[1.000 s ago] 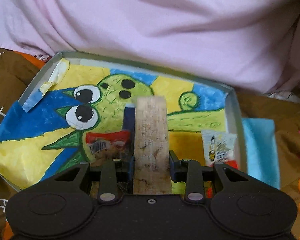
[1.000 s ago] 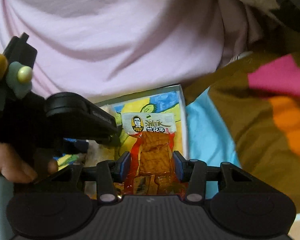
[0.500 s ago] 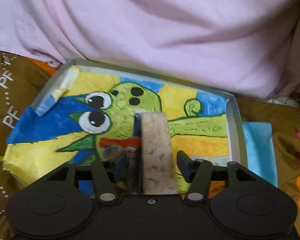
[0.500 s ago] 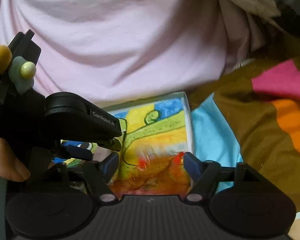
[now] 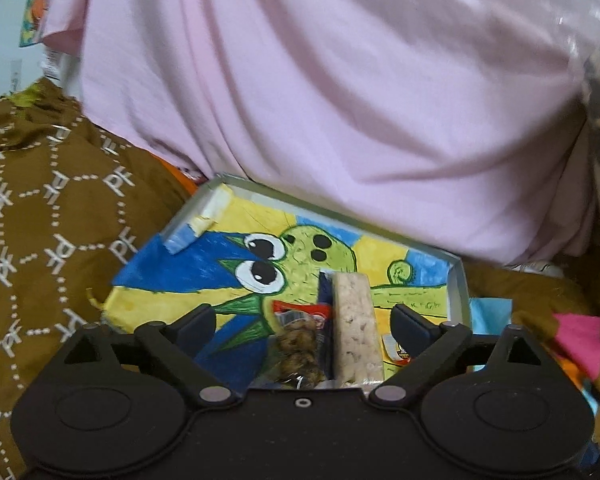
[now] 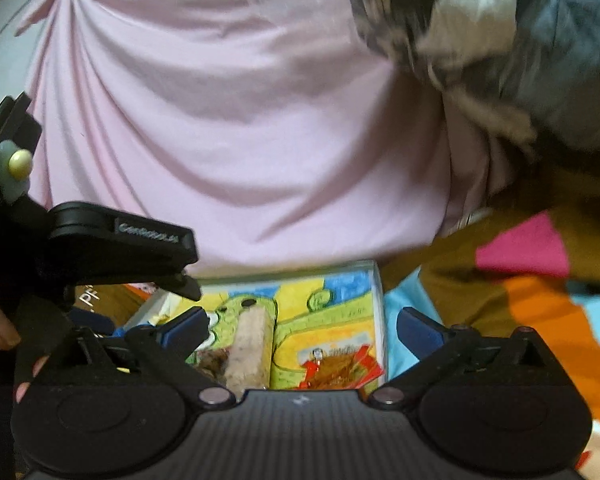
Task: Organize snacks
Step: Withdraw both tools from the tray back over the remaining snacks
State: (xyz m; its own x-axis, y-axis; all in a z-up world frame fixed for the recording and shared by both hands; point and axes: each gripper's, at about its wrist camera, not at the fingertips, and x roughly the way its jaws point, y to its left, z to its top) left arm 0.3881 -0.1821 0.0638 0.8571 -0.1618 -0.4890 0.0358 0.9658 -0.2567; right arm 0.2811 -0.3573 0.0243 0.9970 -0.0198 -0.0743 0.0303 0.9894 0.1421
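Ahead I see a pink sheet (image 5: 340,100) draped over a mound, a brown quilt (image 5: 40,220) printed with white letters on my left, and a grey patterned cloth (image 6: 500,32) upper right.

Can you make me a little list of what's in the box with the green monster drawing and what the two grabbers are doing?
box: shallow tray lined with a green monster drawing
snacks inside: pale rice bar, dark nut pack, orange-red packet
left gripper: fingers open, holding nothing
right gripper: fingers open, holding nothing
around the box: brown patterned blanket, pink sheet
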